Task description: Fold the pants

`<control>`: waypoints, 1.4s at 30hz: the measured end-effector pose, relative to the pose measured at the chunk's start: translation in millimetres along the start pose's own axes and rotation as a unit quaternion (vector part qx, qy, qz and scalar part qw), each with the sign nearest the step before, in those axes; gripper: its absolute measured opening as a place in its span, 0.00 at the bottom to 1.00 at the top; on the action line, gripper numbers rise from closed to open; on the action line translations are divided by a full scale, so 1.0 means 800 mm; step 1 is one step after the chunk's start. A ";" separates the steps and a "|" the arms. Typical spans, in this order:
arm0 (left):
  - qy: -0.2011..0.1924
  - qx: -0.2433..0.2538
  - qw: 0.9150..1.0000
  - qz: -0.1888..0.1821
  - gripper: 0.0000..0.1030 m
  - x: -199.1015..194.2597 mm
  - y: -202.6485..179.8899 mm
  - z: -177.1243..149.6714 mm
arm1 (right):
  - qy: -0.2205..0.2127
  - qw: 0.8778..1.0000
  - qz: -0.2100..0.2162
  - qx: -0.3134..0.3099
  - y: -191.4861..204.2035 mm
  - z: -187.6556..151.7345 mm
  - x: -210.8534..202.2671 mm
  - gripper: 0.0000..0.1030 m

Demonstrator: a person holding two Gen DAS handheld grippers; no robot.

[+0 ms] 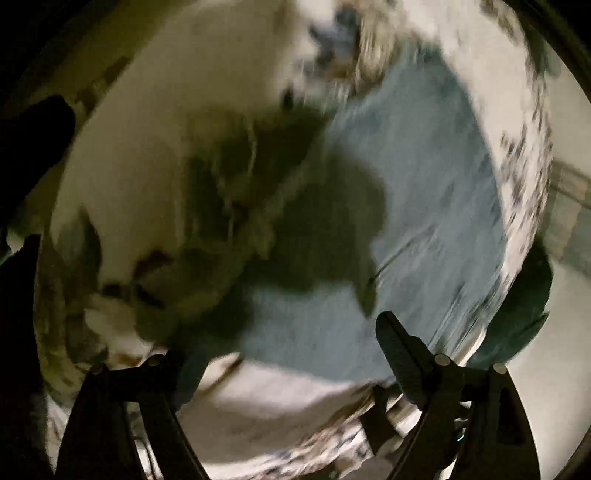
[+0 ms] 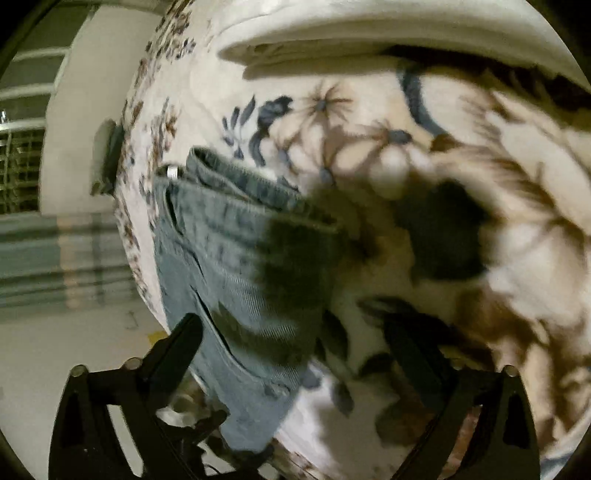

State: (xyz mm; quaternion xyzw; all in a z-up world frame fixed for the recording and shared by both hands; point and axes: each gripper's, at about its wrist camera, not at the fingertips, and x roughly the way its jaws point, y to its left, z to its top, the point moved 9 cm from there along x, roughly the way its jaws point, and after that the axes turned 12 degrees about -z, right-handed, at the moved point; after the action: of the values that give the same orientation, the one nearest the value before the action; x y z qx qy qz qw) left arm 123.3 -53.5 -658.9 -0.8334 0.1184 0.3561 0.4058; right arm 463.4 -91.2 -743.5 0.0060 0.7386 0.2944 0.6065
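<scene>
Light blue jeans (image 1: 413,192) lie spread on a floral bedspread (image 1: 155,122); the left wrist view is blurred by motion. My left gripper (image 1: 291,350) hangs over the denim with its fingers wide apart and nothing between them. In the right wrist view the jeans' waistband end (image 2: 229,236), with a metal button, lies near the bed's left edge. My right gripper (image 2: 295,332) is open above the jeans and the bedspread (image 2: 424,155), holding nothing.
A white pillow (image 2: 369,33) lies at the head of the bed. The bed's edge drops to a pale floor (image 2: 55,343) on the left, with a striped wall and railing (image 2: 22,155) beyond. Gripper shadows fall on the fabric.
</scene>
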 end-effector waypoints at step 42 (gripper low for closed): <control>0.013 0.318 0.948 0.016 0.65 -0.113 -0.041 0.092 | -0.055 0.966 -0.187 -0.173 0.148 0.018 -0.022 0.55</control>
State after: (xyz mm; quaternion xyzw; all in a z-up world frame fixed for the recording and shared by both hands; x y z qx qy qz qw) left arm 37.6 15.6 -608.0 -0.6639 0.2438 0.2953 0.6423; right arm 440.1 6.3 -677.2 -0.2207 0.6303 0.2983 0.6819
